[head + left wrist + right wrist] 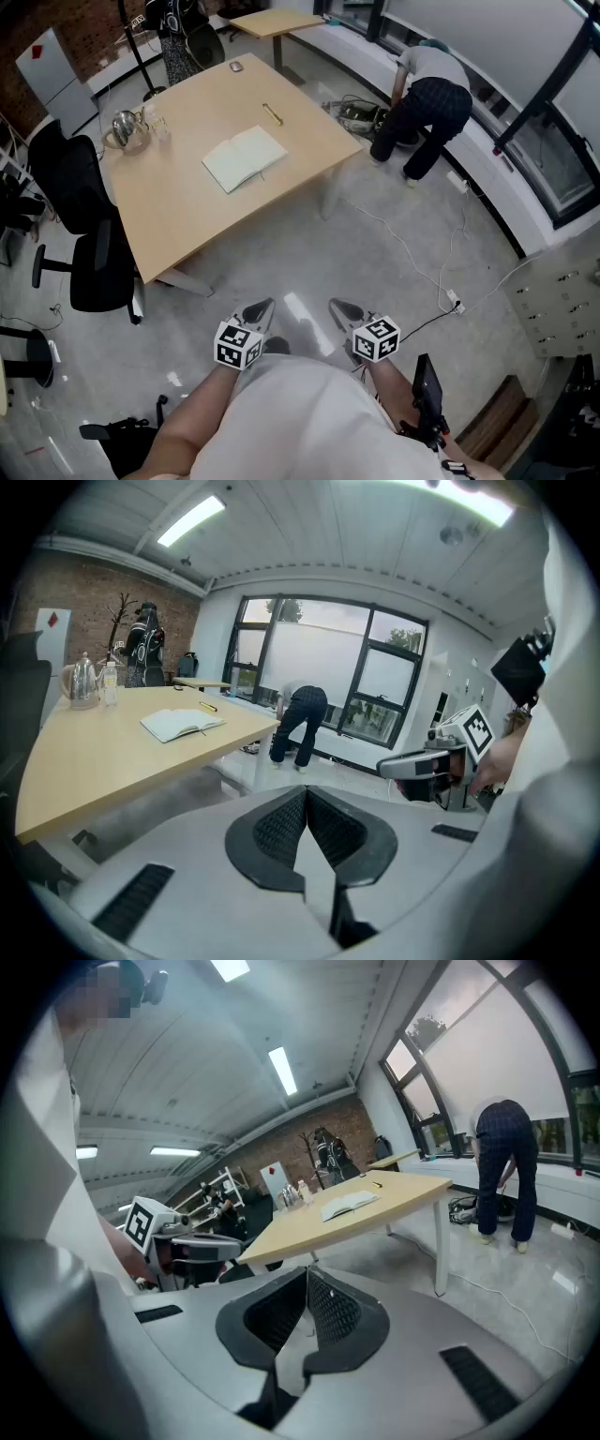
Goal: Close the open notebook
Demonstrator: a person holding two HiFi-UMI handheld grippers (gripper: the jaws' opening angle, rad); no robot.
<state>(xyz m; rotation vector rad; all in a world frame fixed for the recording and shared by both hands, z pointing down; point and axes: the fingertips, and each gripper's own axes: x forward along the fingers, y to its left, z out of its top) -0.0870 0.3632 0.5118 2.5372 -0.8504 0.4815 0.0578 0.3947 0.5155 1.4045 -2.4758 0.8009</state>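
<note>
From the head view, I saw the open white paper notebook (244,157) lying flat near the middle of the pale wooden surface (178,234). A yellow pen (272,114) lay apart from it, toward the far edge. The left claw (262,310) and right claw (341,309) hung over the grey floor (394,272), well short of the near edge. In the left gripper view, the left claw's jaws met, empty. In the right gripper view, the right claw's jaws were likewise pressed together on nothing, and the notebook (349,1206) lay far ahead.
</note>
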